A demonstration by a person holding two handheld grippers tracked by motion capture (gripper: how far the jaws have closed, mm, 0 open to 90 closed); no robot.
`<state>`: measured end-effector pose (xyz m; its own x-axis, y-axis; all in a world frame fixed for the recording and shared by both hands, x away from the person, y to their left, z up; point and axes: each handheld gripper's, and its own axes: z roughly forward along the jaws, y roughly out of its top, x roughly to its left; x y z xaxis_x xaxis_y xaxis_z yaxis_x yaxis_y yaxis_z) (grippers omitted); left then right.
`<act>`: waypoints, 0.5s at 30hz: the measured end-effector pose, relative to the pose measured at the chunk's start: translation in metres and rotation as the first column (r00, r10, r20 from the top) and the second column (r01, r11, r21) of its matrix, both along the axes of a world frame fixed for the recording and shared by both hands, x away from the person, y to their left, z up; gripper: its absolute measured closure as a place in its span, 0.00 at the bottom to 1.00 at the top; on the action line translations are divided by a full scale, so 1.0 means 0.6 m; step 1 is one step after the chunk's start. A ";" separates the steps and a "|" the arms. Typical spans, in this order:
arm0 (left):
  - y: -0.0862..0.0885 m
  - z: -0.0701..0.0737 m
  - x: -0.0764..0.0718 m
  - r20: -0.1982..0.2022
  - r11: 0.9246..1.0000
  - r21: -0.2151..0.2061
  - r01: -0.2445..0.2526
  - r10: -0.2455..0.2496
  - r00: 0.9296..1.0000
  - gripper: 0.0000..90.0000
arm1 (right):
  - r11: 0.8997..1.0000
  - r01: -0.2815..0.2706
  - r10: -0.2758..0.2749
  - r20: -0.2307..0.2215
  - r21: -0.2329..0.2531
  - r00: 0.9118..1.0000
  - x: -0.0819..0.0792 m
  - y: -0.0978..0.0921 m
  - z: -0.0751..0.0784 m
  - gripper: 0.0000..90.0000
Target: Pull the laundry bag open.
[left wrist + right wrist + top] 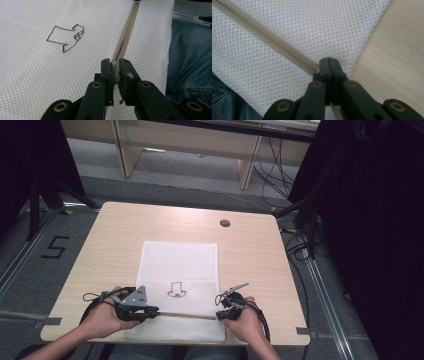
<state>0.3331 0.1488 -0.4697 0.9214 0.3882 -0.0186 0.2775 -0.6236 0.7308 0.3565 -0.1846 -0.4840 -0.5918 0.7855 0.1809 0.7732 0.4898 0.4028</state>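
Mesh bag (pixel 180 265) on table (pixel 250 255), zipper (pixel 187 315) along its near edge, between both grippers.
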 end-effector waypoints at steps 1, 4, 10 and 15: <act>0.001 -0.001 0.000 -0.008 1.000 0.002 0.000 0.000 1.000 0.91 | 1.000 -0.001 0.001 0.000 -0.002 1.000 0.000 0.000 0.000 1.00; 0.003 -0.004 -0.001 -0.010 1.000 0.012 0.003 -0.003 1.000 0.91 | 1.000 0.004 -0.004 -0.006 0.001 1.000 -0.001 0.001 0.000 1.00; 0.013 -0.006 -0.002 -0.019 1.000 0.015 -0.002 0.003 1.000 0.91 | 1.000 0.005 -0.005 -0.004 0.003 1.000 0.000 -0.001 0.000 1.00; 0.023 -0.008 -0.007 -0.023 1.000 0.009 -0.015 0.015 1.000 0.91 | 1.000 -0.007 0.007 0.007 0.002 1.000 0.001 -0.001 -0.001 1.00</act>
<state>0.3287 0.1624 -0.4744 0.9147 0.4025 -0.0368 0.3040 -0.6252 0.7188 0.3571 -0.1850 -0.4844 -0.5986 0.7809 0.1785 0.7668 0.4942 0.4096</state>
